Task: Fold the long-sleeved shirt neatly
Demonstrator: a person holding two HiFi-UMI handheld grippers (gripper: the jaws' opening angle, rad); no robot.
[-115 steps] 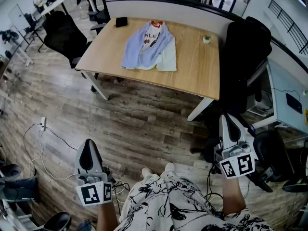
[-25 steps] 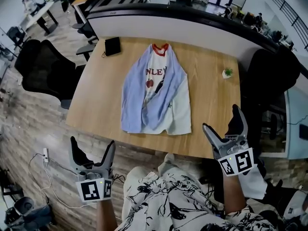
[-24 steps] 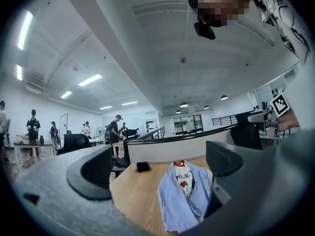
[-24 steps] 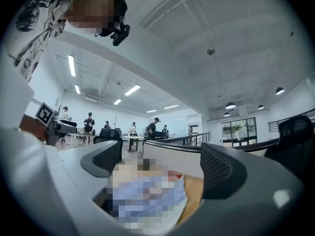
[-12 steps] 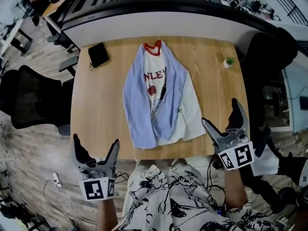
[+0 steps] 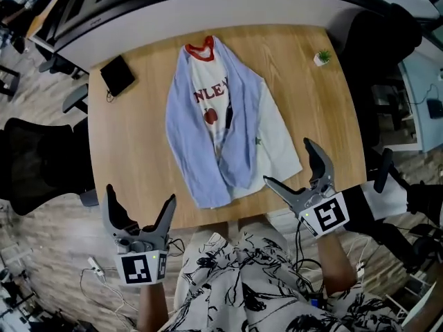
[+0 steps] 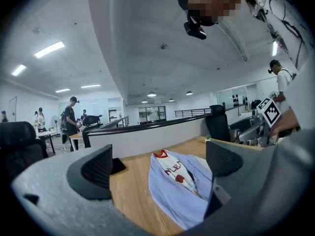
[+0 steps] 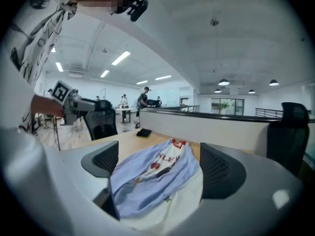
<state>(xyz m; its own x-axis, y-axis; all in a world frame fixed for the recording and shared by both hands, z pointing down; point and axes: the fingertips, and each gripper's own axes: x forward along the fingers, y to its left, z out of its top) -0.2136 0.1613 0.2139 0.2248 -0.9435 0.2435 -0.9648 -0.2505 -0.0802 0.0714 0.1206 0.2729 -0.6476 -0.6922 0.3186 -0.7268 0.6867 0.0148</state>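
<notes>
Approaching, I judge: left gripper (image 6: 140, 203) and right gripper (image 6: 287, 163) gape wide, empty; next, reach forward to the shirt (image 6: 218, 130) and its near hem.

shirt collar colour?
Red. The collar of the long-sleeved shirt shows best in the head view.

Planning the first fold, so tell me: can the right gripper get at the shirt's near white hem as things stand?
Probably yes. The right gripper is open right by the white hem of the shirt, and nothing lies between them on the table.
</notes>
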